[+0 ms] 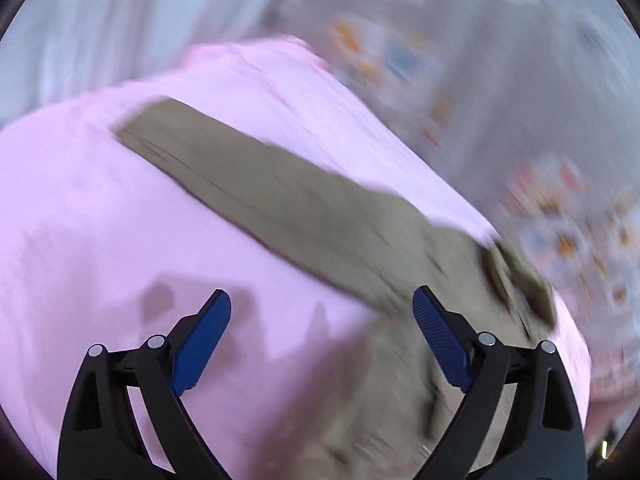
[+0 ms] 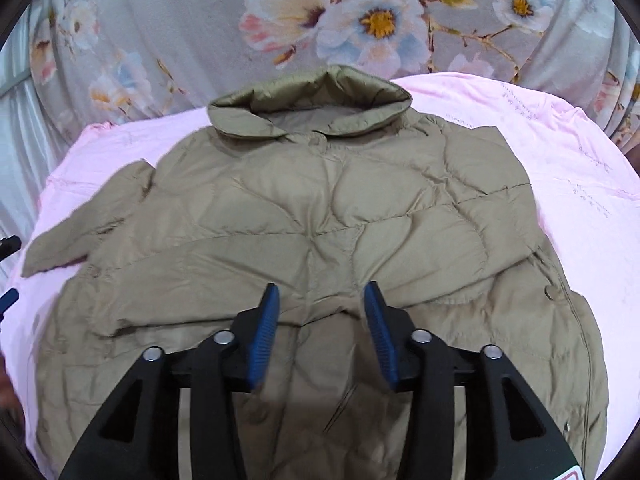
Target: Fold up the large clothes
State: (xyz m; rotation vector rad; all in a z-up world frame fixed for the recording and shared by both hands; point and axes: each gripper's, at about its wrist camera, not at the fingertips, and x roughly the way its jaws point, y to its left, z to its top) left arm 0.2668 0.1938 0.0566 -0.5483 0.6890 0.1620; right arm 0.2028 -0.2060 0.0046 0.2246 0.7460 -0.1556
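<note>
1. Jacket [image 2: 320, 216], a khaki quilted puffer with a stand-up collar [image 2: 316, 100] at the top centre of my right wrist view, lies flat on a pink sheet [image 2: 580, 200] and fills the middle and lower frame.
2. Progress, as I judge it: early. One sleeve appears to be folded across the chest, its cuff near the right centre of the frame. The other sleeve [image 2: 80, 232] sticks out to the left edge over the pink. The body is not yet folded, so that sleeve and the lengthwise folds remain.
3. My right gripper [image 2: 320, 316] hovers over the lower middle of the jacket with its blue pads [image 2: 264, 340] parted and nothing between them; I can't tell if they touch the fabric.
4. My left gripper [image 1: 322, 328] is spread wide and empty at the bottom of its blurred view. A khaki sleeve [image 1: 280, 192] runs diagonally from upper left to lower right there, passing near the right-hand pad.
5. Writing: faint grey embroidery-like marks on the sheet at the right of the right wrist view are too small to read. I see no brand or label on the jacket.
6. Beyond the sheet, a grey floral fabric [image 2: 360, 20] fills the top of the frame.
</note>
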